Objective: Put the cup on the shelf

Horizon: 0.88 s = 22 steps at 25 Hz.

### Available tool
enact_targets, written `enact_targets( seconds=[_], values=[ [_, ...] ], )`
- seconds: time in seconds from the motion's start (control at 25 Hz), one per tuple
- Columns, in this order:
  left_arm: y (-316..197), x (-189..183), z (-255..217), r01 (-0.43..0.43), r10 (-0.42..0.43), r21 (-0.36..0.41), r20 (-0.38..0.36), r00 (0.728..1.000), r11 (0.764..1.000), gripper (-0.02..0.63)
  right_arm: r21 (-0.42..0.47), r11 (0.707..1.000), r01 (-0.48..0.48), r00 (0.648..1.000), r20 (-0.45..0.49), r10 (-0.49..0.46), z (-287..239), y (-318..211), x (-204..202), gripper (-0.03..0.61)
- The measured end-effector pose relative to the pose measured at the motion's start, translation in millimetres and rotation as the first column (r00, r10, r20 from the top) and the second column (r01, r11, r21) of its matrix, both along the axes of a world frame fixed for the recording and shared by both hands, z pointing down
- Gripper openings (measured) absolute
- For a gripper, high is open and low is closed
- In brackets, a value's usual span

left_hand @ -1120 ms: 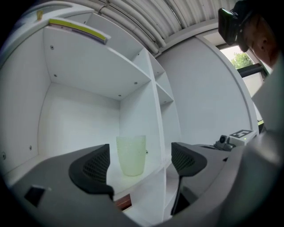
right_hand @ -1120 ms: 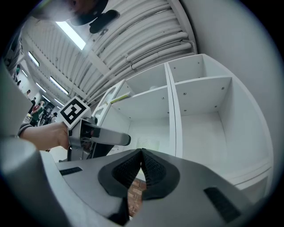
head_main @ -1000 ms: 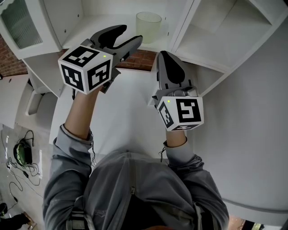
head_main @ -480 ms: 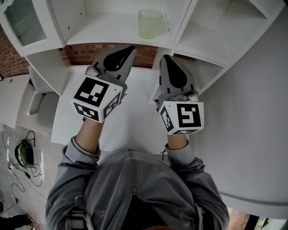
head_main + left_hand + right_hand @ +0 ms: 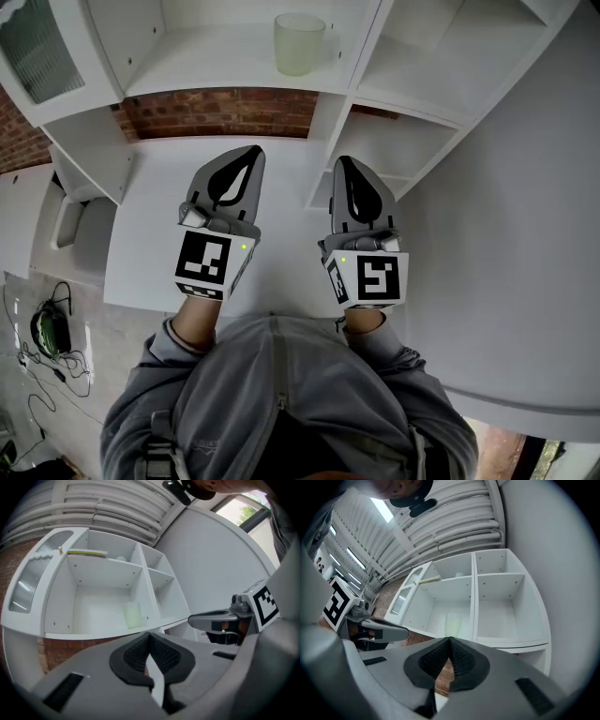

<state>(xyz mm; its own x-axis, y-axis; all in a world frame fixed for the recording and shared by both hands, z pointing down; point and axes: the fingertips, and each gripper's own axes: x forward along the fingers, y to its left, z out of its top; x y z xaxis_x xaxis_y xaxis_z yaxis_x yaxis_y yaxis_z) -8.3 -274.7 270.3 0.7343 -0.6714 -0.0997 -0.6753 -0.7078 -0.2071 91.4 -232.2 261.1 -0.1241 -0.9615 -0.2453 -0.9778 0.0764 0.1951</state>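
Note:
A pale green translucent cup stands upright on the white shelf, in the left compartment beside the divider; the cup shows small in the left gripper view, and the cup faintly in the right gripper view. My left gripper is shut with nothing in it, held over the white table well in front of the shelf. My right gripper is beside it, also shut and empty. Both point toward the shelf unit, away from the cup.
The white shelf unit has several open compartments and a glass-fronted door at the left. A brick wall shows below the shelf. The white table lies under both grippers. Cables and a headset lie on the floor at left.
The left gripper's jaws have closed, empty, and it has pulled back and down from the shelf edge. The right gripper has also drawn back and lower. The cup stays on the shelf.

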Motion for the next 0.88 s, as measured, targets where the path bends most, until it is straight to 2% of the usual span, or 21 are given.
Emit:
enact_targets(
  seconds=[0.24, 0.48, 0.88],
  values=[
    [11.8, -9.8, 39.5, 0.038, -0.040, -0.074, -0.021, 0.999, 0.996, 0.006, -0.044, 0.999, -0.012, 1.000, -0.018, 0.012, 33.6, 13.2, -3.1, 0.026],
    [23.0, -13.3, 76.7, 0.049, -0.049, -0.142, 0.005, 0.999, 0.989, 0.006, -0.118, 0.993, -0.007, 1.000, 0.011, 0.009, 71.7, 21.1, -6.9, 0.026],
    [26.4, -11.4, 93.9, 0.049, -0.046, -0.168, 0.022, 0.999, 0.985, 0.006, -0.143, 0.990, 0.016, 0.999, 0.050, -0.009, 91.0, 19.7, -13.0, 0.026]
  ],
)
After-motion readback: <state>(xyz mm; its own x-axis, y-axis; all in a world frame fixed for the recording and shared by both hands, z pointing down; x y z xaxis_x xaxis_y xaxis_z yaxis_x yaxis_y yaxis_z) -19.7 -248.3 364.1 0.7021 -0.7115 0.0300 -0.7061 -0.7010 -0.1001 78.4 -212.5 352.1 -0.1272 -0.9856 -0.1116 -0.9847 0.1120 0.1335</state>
